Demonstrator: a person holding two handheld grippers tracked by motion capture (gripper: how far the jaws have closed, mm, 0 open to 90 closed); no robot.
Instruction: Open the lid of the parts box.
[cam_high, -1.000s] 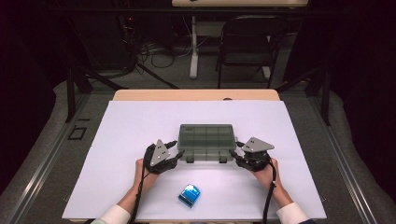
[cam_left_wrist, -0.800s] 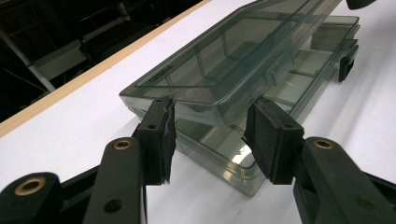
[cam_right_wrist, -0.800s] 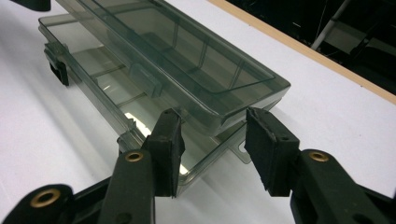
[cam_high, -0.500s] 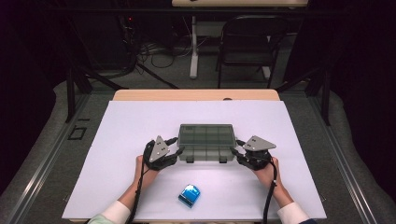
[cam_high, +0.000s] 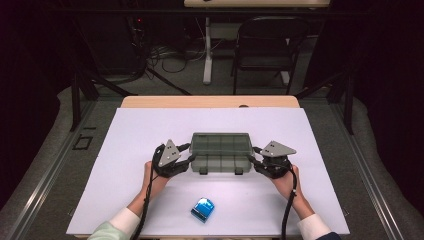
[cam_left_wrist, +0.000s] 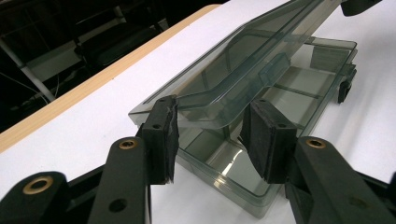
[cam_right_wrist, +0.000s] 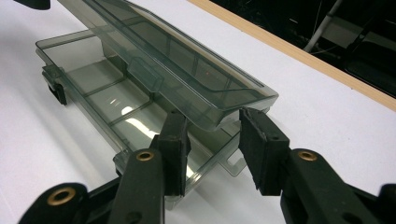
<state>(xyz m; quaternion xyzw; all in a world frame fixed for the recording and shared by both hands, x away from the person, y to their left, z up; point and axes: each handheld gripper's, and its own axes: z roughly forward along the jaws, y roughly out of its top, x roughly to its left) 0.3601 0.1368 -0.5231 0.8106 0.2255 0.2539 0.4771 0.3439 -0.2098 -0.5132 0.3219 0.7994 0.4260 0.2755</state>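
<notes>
Both pairs of jaws have just been closing slightly; the hands hardly shift. The left gripper (cam_left_wrist: 210, 140) and right gripper (cam_right_wrist: 215, 154) stand apart around the ends of the compartment box (cam_high: 220, 152), whose lid (cam_left_wrist: 243, 60) is half-raised between them. An uneven squeeze could let the lid slip and snap shut.

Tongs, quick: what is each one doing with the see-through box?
Left tongs: closing on the raised lid of the clear box; a firm grip cannot be told.
Right tongs: closing round the lid's other end; grip cannot be told.
</notes>
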